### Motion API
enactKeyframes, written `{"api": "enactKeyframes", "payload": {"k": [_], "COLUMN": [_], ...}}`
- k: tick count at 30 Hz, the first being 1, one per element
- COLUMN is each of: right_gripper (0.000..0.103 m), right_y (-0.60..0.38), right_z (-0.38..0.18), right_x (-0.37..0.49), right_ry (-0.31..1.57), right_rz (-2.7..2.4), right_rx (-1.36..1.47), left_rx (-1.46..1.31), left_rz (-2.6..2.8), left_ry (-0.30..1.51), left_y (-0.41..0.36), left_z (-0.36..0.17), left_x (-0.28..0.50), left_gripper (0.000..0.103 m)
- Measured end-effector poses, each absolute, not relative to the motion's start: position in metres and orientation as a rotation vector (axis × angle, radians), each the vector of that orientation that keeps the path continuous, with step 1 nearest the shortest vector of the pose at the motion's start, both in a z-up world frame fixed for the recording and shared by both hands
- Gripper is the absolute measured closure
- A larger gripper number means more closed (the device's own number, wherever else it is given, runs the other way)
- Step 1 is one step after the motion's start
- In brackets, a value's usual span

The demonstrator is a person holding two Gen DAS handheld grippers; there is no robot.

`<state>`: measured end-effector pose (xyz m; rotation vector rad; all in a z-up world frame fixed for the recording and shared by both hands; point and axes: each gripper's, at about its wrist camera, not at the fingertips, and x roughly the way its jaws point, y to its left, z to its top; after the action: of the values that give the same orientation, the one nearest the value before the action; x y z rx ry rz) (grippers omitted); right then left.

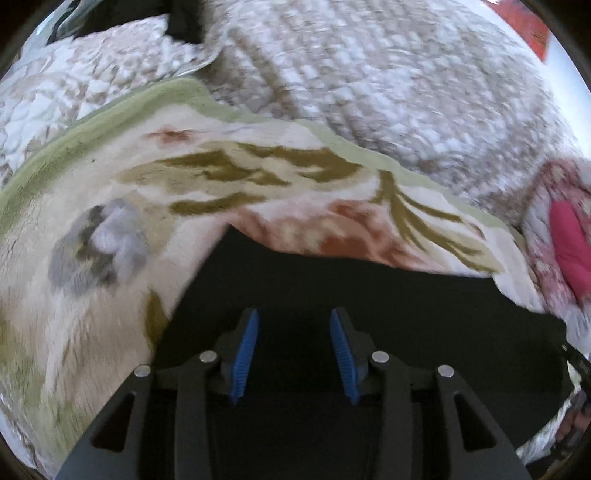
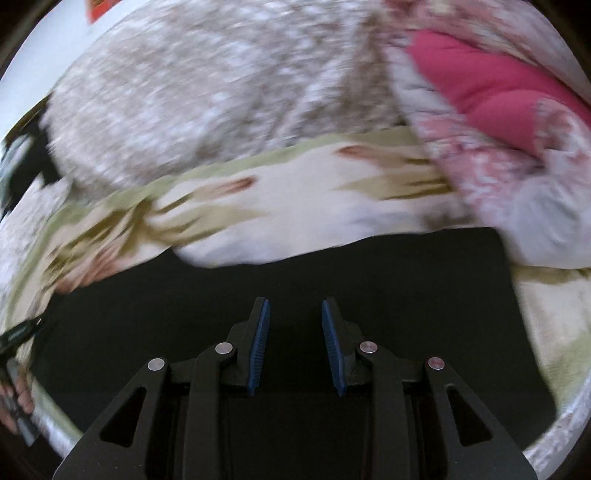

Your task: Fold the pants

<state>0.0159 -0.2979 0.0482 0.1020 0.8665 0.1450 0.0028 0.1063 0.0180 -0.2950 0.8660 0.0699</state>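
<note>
1. Left claw [image 1: 293,354] angled steeply down over black cloth, black linkage arms and blue ribbed pads [image 1: 243,354] standing well apart, nothing between them.
2. Right claw [image 2: 294,345] tilted down likewise, blue pads [image 2: 259,347] parted a little less than the left pair, gap bare, no cloth gripped.
3. At the left edge of the right wrist view, a hand [image 2: 16,402] partly seen (fingers on a dark handle, blurred).
4. Below both claws, a bed covered by a cream fleece blanket with olive leaf shapes, reddish flowers and a pale green border [image 1: 258,177]; a grey tufted patch [image 1: 99,247] on it in the left wrist view.
5. Beyond the blanket, a beige-and-white quilted bedspread with a scale-like pattern [image 1: 388,81], much smeared by motion in the right wrist view.
6. To the right side, a rumpled pink-and-white floral quilt with a plain magenta panel [image 2: 491,92].
7. White wall [image 1: 565,62] and a red-orange patch [image 1: 524,26] at the far rim (too blurred to identify).
8. Black pants of matte fabric [image 1: 369,288] spread flat on the blanket directly under and ahead of both claws, far edge running roughly straight across, surface smooth, details lost in the darkness.
</note>
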Motion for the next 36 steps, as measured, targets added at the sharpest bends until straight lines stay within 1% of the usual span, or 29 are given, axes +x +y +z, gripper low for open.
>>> {"api": "enactKeyframes", "payload": {"k": [3,7,8,9,11,12,14,22,28,32,36], "right_gripper": [0.073,0.073,0.07,0.062,0.054,0.048,0.042,0.041,0.041,0.041,0.041], "right_y": [-0.267,-0.226,-0.215,-0.208,-0.193,-0.189,-0.184,-0.182,-0.165,-0.156,-0.159], "right_z": [0.044,0.025,0.02,0.019,0.016,0.013,0.008,0.01,0.022,0.011,0.015], "right_x": [0.003,-0.019,-0.028,-0.036,-0.049,-0.053,-0.059,-0.064,-0.089,-0.087,-0.085], "right_ry": [0.879,0.922,0.917,0.9,0.884,0.883,0.858,0.851,0.74,0.785,0.784], "right_rz": [0.236,0.333,0.346,0.349,0.382,0.389,0.383,0.358,0.436,0.454,0.452], "right_rx": [0.057,-0.018,-0.055,-0.089,-0.148,-0.163,-0.201,-0.214,-0.233,-0.253,-0.23], "left_rx": [-0.244,-0.196,-0.165,-0.144,-0.144,-0.152,-0.141,-0.134,-0.106,-0.075,-0.068], "left_rz": [-0.006,-0.041,-0.034,-0.033,-0.037,-0.04,-0.04,-0.03,-0.062,-0.075,-0.072], "left_ry": [0.852,0.867,0.856,0.85,0.847,0.849,0.847,0.835,0.815,0.834,0.831], "left_y": [0.081,0.058,0.053,0.05,0.048,0.049,0.049,0.045,0.03,0.022,0.021], "left_z": [0.02,0.012,0.011,0.012,0.012,0.012,0.011,0.012,0.018,0.012,0.014], "left_x": [-0.016,-0.041,-0.048,-0.052,-0.059,-0.061,-0.066,-0.078,-0.081,-0.081,-0.081], "left_gripper": [0.059,0.059,0.059,0.059,0.058,0.058,0.058,0.056,0.056,0.056,0.056]}}
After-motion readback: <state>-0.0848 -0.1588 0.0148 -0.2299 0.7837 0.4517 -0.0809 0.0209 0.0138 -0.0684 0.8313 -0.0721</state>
